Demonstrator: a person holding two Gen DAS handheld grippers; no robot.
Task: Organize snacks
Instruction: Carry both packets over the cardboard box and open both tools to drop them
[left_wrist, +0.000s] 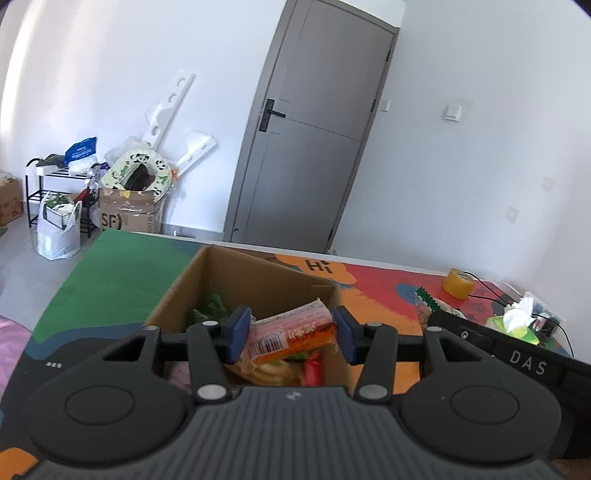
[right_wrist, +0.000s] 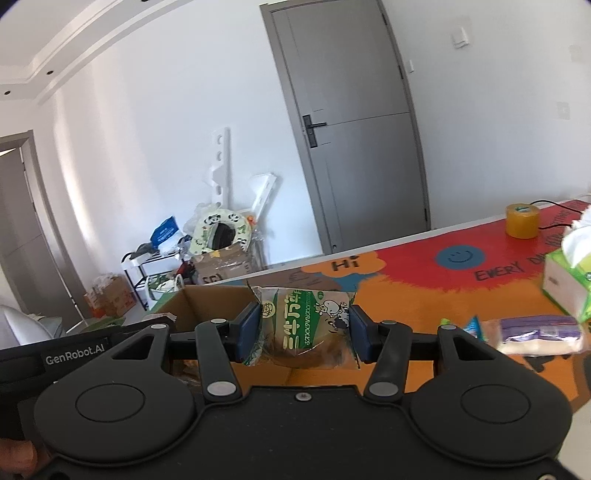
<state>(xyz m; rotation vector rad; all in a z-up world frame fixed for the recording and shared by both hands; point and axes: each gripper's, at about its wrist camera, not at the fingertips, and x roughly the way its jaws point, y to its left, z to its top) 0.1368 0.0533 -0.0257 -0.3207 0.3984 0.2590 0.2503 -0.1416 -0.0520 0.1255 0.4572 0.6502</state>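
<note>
The orange snack packet (left_wrist: 291, 338), likely light, crinkly and slippery, hangs over the open cardboard box (left_wrist: 236, 273), long axis across the left tongs (left_wrist: 291, 334), which pinch its ends. Just beside the box, the right tongs (right_wrist: 304, 326) clamp a soft green bread packet (right_wrist: 306, 325) by its side seams, above the counter (right_wrist: 424, 295).

"Hi" (perhaps "EVERY") on mat (right_wrist: 406, 273)

One cardboard box (left_wrist: 255, 280), one tape roll (left_wrist: 458, 283)

Tissue box (right_wrist: 569, 280) cut off rightward
</note>
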